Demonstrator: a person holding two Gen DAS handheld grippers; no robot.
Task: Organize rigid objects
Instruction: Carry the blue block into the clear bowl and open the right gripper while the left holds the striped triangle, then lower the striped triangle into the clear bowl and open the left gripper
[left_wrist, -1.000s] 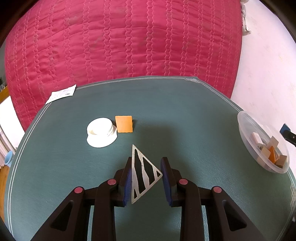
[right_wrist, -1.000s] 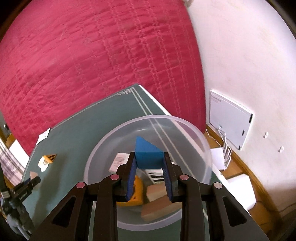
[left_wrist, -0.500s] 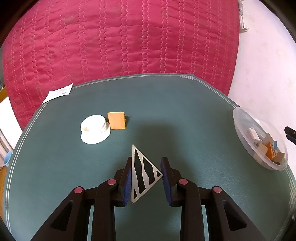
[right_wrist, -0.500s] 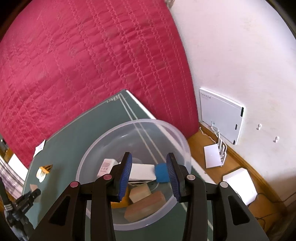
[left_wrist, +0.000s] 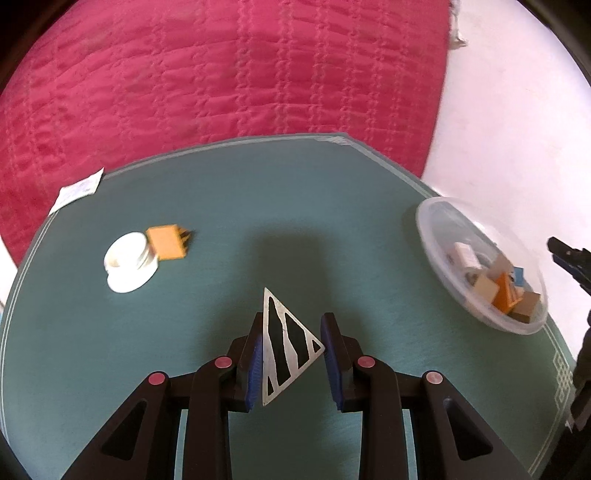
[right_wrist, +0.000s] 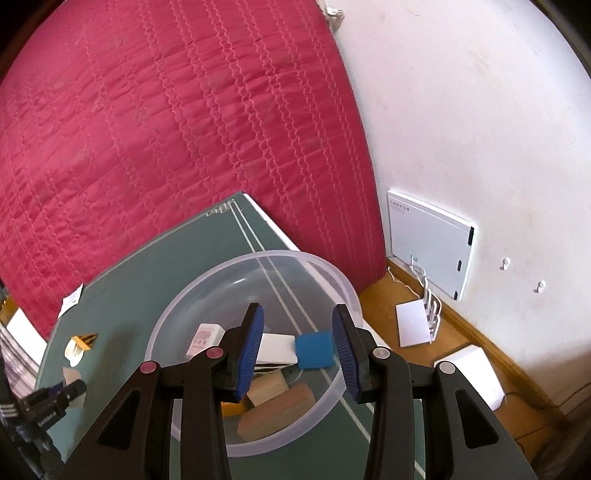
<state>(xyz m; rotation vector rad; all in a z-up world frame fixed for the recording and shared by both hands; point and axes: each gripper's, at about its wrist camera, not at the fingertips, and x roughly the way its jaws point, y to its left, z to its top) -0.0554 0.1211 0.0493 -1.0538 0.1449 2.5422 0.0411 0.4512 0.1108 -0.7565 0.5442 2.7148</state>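
**Striped triangle in the left jaws, blue block loose in the bowl**

We hold the left gripper (left_wrist: 291, 354) above the green bench (left_wrist: 221, 206), its jaws pinching a black-and-white striped triangle (left_wrist: 286, 345): the long flat edge lies against the left pad and one corner meets the right pad. Further off to the left on the bench sit a white round lid (left_wrist: 129, 264) and an orange block (left_wrist: 166, 242) touching it, with a paper slip (left_wrist: 77, 188) near the far edge. The clear plastic bowl (left_wrist: 436, 236) stands at the right edge of the bench, well apart from the triangle.

Our right gripper (right_wrist: 297, 345) hangs over that bowl (right_wrist: 332, 273). Its jaws have just been opening and now stand spread, with nothing pressed between them. Below them inside the bowl lies a blue block (right_wrist: 314, 349), just beside a white block (right_wrist: 277, 349), with wooden blocks (right_wrist: 277, 410) and a white box with red print (right_wrist: 205, 336) around them. A red quilted cover (right_wrist: 166, 129) rises behind the bench
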